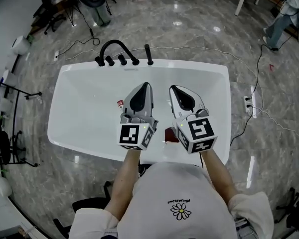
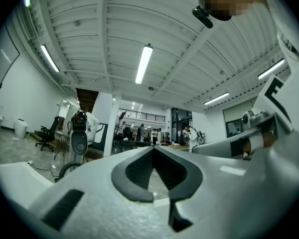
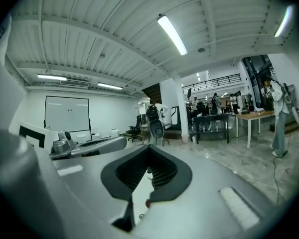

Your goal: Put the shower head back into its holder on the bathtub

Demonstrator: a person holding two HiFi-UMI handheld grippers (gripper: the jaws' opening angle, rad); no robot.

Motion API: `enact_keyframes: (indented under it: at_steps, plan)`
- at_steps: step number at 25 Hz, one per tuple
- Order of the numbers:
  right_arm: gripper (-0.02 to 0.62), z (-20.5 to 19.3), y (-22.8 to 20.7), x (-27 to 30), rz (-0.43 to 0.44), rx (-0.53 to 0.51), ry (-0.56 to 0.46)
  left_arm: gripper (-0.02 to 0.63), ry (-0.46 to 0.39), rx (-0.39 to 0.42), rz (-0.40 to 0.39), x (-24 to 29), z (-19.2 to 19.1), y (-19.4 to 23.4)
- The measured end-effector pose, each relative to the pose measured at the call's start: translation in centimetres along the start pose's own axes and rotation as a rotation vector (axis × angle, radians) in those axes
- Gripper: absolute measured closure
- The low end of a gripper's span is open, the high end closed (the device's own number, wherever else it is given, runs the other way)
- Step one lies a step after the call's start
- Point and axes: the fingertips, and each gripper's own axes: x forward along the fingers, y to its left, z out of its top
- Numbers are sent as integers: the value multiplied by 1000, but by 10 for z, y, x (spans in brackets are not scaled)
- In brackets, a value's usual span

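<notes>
we hold left claw and right claw shut, empty, over the white bathtub, likely since the slim black shower head already stands on its far rim.

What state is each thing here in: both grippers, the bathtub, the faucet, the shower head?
Left gripper: shut, empty.
Right gripper: shut, empty.
Bathtub: no water seen in it.
Faucet: no water running.
Shower head: upright on the far rim, held by neither gripper.
</notes>
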Motion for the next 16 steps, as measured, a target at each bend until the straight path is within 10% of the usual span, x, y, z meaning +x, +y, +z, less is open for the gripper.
enact_keyframes:
  at_steps: [16]
  plan:
    - [594,-11,18,-33,38,40,3,606,-25,19,13,-31,17,-15]
